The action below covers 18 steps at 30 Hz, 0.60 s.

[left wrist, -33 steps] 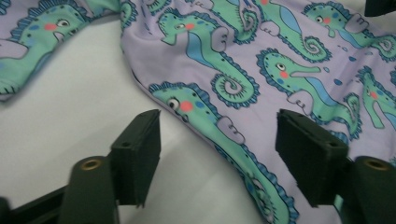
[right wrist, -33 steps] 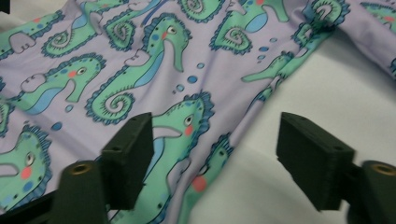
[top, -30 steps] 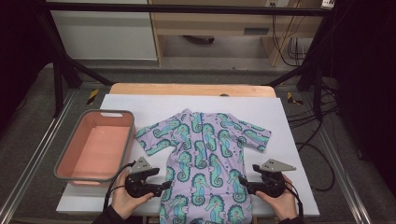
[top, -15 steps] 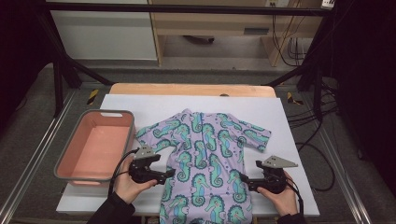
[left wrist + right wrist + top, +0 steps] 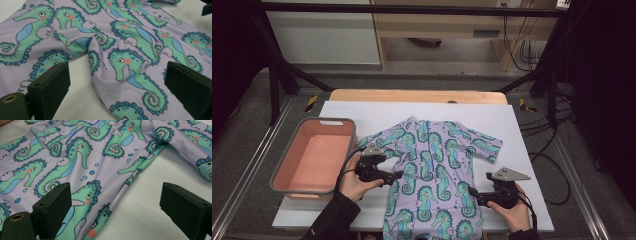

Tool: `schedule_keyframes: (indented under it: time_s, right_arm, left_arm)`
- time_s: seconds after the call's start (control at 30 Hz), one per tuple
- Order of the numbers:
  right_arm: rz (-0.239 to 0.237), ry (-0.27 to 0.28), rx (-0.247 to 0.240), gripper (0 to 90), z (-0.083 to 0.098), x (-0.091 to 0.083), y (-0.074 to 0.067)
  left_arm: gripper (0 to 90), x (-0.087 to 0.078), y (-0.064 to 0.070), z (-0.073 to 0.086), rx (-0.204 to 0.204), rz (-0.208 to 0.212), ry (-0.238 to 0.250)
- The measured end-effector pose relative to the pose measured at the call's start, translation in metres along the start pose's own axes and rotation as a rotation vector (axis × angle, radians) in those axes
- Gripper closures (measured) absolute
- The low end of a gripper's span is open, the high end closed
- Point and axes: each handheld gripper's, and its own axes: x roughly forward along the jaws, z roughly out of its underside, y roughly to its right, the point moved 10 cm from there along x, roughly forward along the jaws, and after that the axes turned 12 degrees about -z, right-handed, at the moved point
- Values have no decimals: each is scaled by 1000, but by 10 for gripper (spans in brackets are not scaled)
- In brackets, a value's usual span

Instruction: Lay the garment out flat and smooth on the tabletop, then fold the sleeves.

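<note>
A lilac child's garment (image 5: 437,160) printed with green seahorses lies spread flat on a white sheet (image 5: 362,112), neck away from me. My left gripper (image 5: 398,176) rests at the garment's left edge below the sleeve, pointing right. In the left gripper view its jaws (image 5: 117,80) stand wide apart and have just been opening; the fabric (image 5: 130,37) lies loose beneath them, with a small fold, unpinched. My right gripper (image 5: 473,193) sits at the garment's lower right edge, pointing left. Its jaws (image 5: 117,205) have also been opening and straddle the cloth's edge (image 5: 82,150) without pressing it.
A pink bin (image 5: 279,172) with a grey rim stands left of the sheet, close to my left hand. The wooden tabletop (image 5: 412,95) shows beyond the sheet. Black frame posts flank the table and cables (image 5: 542,125) trail on the floor at right.
My left hand has moved away from me along the garment's left edge, from near the leg up toward the sleeve. The right hand has stayed put.
</note>
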Motion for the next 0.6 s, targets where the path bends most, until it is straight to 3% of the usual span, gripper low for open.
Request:
schedule_keyframes:
  time_s: [0.2, 0.6]
  right_arm:
    - [7, -1, -3, 110, 1, 0, 2]
    - [1, -5, 0, 107, 2, 1, 0]
  left_arm:
    - [56, 9, -4, -14, -4, -4, 1]
    - [51, 24, -29, -25, -40, -76, -13]
